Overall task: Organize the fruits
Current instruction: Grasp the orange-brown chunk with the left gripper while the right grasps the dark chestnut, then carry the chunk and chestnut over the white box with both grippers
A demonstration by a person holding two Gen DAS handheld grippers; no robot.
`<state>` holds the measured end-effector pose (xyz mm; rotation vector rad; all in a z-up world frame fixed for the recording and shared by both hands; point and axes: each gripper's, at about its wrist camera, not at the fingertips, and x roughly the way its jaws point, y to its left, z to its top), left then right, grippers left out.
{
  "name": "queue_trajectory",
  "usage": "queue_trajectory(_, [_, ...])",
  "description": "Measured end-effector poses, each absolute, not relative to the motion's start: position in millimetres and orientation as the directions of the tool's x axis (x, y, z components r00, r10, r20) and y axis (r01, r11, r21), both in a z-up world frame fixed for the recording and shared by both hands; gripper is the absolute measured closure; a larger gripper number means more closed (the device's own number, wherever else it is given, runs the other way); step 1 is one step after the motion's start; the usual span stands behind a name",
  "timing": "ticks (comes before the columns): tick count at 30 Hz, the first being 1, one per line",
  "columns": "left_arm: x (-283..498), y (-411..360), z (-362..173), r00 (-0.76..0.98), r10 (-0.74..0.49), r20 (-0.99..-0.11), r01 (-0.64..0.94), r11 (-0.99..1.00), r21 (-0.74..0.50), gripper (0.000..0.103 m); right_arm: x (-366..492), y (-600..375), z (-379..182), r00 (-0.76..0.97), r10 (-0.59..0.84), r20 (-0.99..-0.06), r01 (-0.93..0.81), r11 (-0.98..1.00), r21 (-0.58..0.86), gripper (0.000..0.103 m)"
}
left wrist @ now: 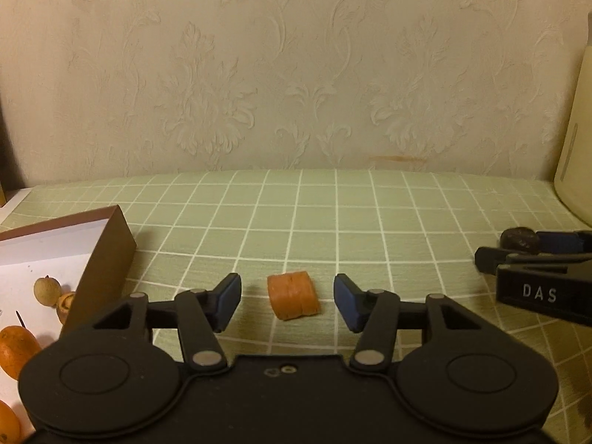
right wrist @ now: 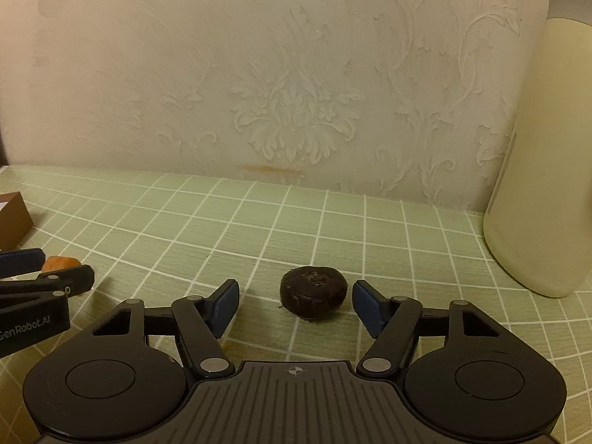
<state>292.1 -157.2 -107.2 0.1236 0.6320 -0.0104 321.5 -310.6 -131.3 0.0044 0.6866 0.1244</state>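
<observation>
An orange ribbed fruit piece (left wrist: pixel 293 295) lies on the green checked cloth (left wrist: pixel 370 222). My left gripper (left wrist: pixel 288 301) straddles it, open, with a gap showing on each side of the piece. A dark, wrinkled round fruit (right wrist: pixel 313 292) lies between the blue pads of my right gripper (right wrist: pixel 296 305), which is also open and not touching it. In the left wrist view the right gripper (left wrist: pixel 508 249) shows at the right edge around the dark fruit (left wrist: pixel 518 238). In the right wrist view the left gripper (right wrist: pixel 66 267) shows at the left edge beside the orange piece (right wrist: pixel 59 262).
A brown-walled box (left wrist: pixel 103 270) with a white floor stands at the left, holding oranges (left wrist: pixel 16 347) and a small tan round fruit (left wrist: pixel 47 288). A tall cream bottle (right wrist: pixel 536 185) stands at the right by the patterned wall.
</observation>
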Motion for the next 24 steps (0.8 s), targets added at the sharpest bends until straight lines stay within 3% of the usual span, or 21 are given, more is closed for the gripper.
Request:
queue_trajectory(1, [294, -158, -109, 0.801, 0.021, -0.599, 0.056, 0.992, 0.110, 0.058, 322, -311, -132, 0.764, 0.120, -0.634, -0.114, 0.992, 0.051, 0.041])
queue_trajectory(4, [293, -156, -109, 0.801, -0.025, -0.598, 0.090, 0.993, 0.080, 0.079, 323, -313, -130, 0.763, 0.127, -0.634, -0.114, 0.992, 0.061, 0.066])
queue_trajectory(5, [292, -157, -109, 0.801, -0.032, -0.598, 0.096, 0.992, 0.076, 0.088, 324, -313, -130, 0.761, 0.130, -0.636, -0.113, 0.991, 0.068, 0.066])
queue_trajectory(24, [213, -135, -73, 0.821, -0.090, -0.564, 0.157, 0.985, 0.071, 0.089, 250, -294, -84, 0.796, 0.174, -0.580, -0.183, 0.982, 0.043, 0.066])
